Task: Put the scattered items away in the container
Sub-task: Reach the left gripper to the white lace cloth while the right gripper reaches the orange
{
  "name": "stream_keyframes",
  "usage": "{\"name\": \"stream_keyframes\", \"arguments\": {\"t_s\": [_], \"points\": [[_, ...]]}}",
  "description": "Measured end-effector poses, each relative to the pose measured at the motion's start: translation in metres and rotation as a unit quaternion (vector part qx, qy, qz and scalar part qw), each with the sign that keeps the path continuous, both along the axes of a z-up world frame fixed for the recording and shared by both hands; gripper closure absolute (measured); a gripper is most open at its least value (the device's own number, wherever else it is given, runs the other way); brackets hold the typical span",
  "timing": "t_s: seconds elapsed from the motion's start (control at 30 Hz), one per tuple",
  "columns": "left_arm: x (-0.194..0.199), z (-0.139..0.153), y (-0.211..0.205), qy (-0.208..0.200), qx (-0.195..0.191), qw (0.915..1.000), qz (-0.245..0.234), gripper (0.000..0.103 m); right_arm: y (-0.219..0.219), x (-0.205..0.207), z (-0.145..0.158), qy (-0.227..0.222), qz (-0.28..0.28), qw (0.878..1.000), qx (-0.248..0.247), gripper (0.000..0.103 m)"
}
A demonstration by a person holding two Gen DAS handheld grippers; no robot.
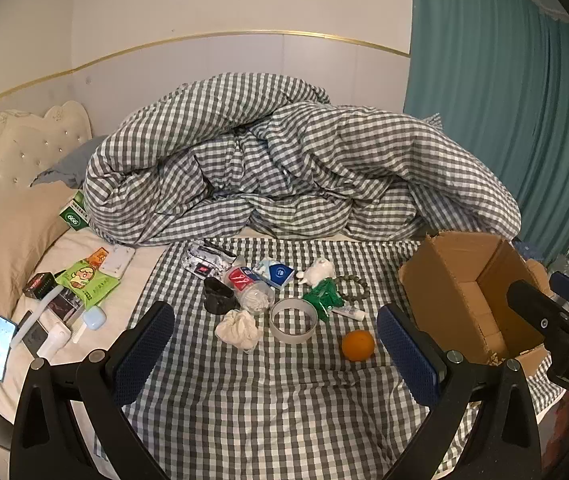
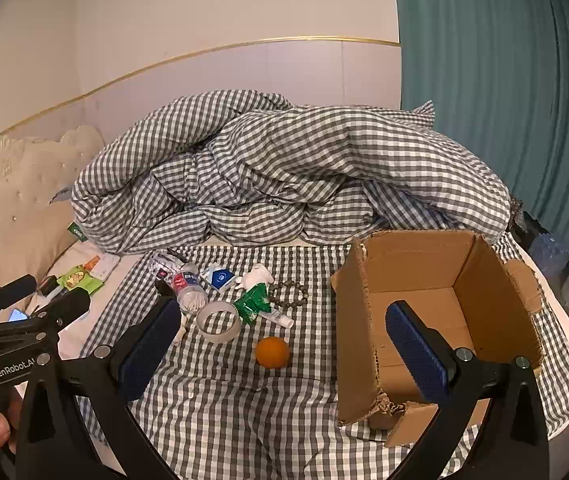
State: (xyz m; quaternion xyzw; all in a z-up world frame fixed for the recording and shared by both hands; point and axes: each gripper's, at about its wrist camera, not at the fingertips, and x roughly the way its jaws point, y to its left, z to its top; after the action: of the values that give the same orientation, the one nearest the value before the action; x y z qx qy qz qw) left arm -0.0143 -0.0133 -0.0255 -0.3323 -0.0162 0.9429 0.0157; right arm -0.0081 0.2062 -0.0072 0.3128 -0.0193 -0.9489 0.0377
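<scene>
Blue-padded jaws of the left gripper (image 1: pixel 276 350) and right gripper (image 2: pixel 284 346) are spread wide and empty, held above the checked sheet (image 1: pixel 252 400), apparently poised for a first pick. Beyond them the orange (image 1: pixel 358 345), tape roll (image 1: pixel 293 320) and bottle (image 1: pixel 249 286) lie scattered beside the empty cardboard box (image 2: pixel 368 320), left open to receive them.

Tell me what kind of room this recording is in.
A bedroom, most likely: a rumpled checked duvet is heaped on a bed with a tufted headboard and a pillow, and a teal curtain hangs beside it.
</scene>
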Motion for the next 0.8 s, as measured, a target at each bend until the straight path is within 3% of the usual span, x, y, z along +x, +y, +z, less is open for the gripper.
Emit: {"name": "stream_keyframes", "arguments": {"t_s": [0.43, 0.8], "points": [[-0.019, -0.016, -0.010, -0.011, -0.007, 0.9999, 0.008, 0.000, -0.013, -0.015, -0.011, -0.002, 0.002, 1.000, 0.006, 0.000], [-0.049, -0.059, -0.029, -0.037, -0.010, 0.9991, 0.021, 0.000, -0.029, -0.047, -0.048, -0.015, 0.025, 1.000, 0.008, 0.000]]}}
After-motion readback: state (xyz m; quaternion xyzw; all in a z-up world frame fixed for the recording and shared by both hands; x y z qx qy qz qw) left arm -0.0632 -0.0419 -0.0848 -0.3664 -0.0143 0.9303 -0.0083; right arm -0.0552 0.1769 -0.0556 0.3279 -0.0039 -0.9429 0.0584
